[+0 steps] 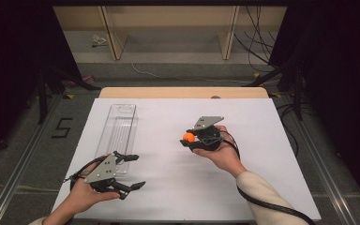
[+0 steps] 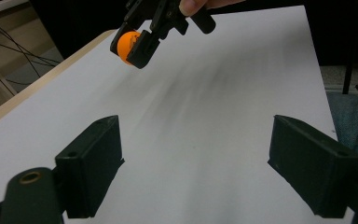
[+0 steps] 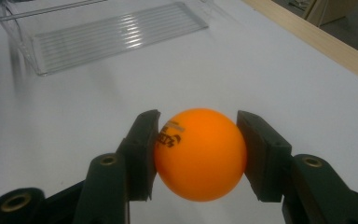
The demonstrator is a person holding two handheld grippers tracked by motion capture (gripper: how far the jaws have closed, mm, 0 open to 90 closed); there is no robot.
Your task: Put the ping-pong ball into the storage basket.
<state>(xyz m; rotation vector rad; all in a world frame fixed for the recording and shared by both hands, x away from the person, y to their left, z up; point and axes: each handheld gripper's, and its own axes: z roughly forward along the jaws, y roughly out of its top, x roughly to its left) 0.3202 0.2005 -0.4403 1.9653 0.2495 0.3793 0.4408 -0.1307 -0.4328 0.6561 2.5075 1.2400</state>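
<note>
The right tongs (image 1: 188, 138) are clamped on an orange ping-pong ball (image 1: 188, 137), one black pad pressed to each side of it, black printing showing near one pad. The ball hangs above the white desk (image 1: 178, 187), near its middle, lifted clear of the surface. The left tongs (image 1: 135, 171) sit near the front left of the desk with their jaws spread wide and nothing between them, pointed across toward the ball. A clear plastic tray (image 1: 120, 123) with a ribbed floor lies lengthwise along the left side, just beyond the left tongs.
</note>
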